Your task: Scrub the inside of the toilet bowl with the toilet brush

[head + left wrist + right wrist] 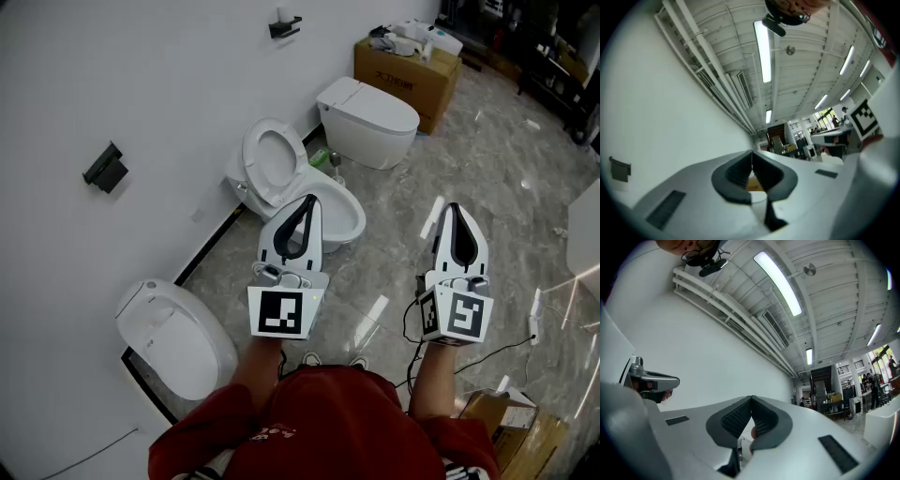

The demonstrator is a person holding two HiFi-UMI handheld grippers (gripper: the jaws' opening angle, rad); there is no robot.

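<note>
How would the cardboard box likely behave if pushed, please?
The box is broad and low, so it would probably slide on the glossy floor, not tip. The loose items on top might shift or fall.

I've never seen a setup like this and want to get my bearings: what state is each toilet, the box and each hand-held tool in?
Middle white ceramic toilet: lid raised, bowl open.
Near white toilet with rounded lid, lower left: lid closed.
Far white toilet by the box: lid closed.
Brown cardboard box: upright, items piled on top.
Left grey-and-white tool: shut, empty.
Right grey-and-white tool: shut, empty.
</note>
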